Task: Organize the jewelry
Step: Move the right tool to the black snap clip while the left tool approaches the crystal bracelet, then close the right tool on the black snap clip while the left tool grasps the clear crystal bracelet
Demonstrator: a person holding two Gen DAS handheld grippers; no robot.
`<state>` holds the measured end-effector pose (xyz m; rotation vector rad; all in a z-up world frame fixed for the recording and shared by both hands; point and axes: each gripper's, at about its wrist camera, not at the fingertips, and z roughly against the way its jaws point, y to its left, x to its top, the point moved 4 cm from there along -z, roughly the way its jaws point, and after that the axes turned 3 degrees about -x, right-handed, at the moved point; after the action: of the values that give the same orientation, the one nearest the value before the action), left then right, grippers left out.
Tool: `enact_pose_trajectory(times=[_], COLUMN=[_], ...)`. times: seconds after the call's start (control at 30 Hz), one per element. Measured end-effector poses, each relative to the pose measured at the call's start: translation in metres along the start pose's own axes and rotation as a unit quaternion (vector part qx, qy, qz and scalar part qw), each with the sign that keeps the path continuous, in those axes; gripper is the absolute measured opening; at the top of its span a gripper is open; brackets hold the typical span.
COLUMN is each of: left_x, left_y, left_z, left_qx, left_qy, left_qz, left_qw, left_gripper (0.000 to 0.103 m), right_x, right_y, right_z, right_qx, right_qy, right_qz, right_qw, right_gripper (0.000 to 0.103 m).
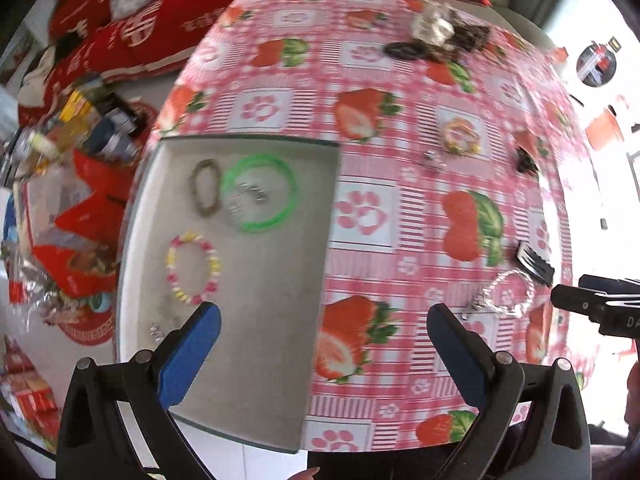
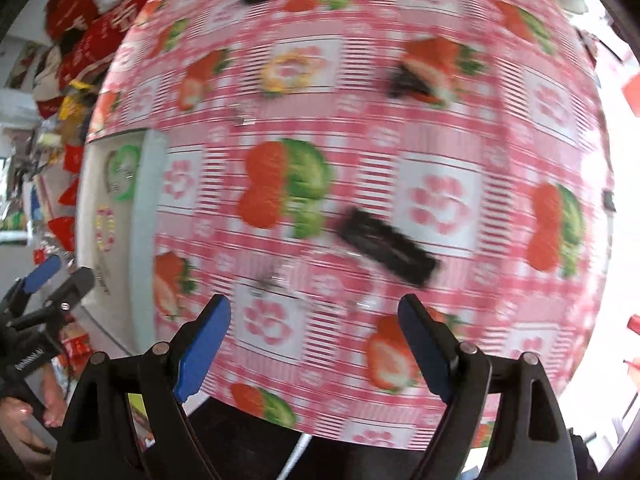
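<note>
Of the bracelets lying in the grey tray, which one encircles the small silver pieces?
The green bracelet. Small silver pieces lie inside its ring. The brown bracelet beside it and the pink-and-yellow beaded one nearer the camera enclose only bare tray.

Right gripper [image 2: 314, 320] hung over strawberry-print worktop [image 2: 440, 132], jaws spread wide, nothing between them. Black hair clip [image 2: 386, 246] lay ahead, blurred. Grey tray [image 2: 154, 208] at left held green bangle [image 2: 124, 172]. Left gripper [image 2: 54, 278] at left edge.
</note>
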<state>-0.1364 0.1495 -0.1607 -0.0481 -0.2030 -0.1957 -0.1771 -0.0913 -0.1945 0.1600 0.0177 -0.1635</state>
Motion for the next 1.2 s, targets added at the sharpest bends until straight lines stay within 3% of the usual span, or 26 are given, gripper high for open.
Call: enact_pose_trajectory(times=[0.2,0.43,0.63,0.83,1.07,1.2], left_x=[0.004,-0.005,-0.014,-0.021,-0.028,-0.031], left_y=[-0.032,-0.072,-0.103,-0.12,-0.121,-0.122], left_z=[-0.011,-0.032,-0.059,-0.076,-0.082,-0.084], left_qx=[0.009,-0.012,-0.026,-0.031,-0.027,-0.027], left_qy=[0.009,0.033,0.057,0.065,0.069,0.071], left_qz=[-0.038,-0.084,-0.111,-0.131,-0.128,-0.13], left_qw=[0.9992,0.9958,0.9919,0.9888,0.989,0.9886], left_gripper=[0.103,0.103,0.098,0.098,0.098,0.098], right_x=[-0.011,-0.014,-0.006,-0.001,0.019,0.039], right_y=[-0.044,-0.059,-0.051,-0.043,-0.025,-0.004], right_z=[-0.004,-0.019,-0.038,-0.062,-0.081,-0.084], right_qx=[-0.037,-0.075,-0.127,-0.145,-0.143,-0.129], right_qy=[0.003,0.009,0.002,0.003,-0.011,-0.025], right_qz=[-0.014,0.025,0.123,0.185,0.214,0.226], right_qw=[0.999,0.997,0.984,0.972,0.966,0.965], right_gripper=[0.088,0.087,0.087,0.087,0.086,0.079])
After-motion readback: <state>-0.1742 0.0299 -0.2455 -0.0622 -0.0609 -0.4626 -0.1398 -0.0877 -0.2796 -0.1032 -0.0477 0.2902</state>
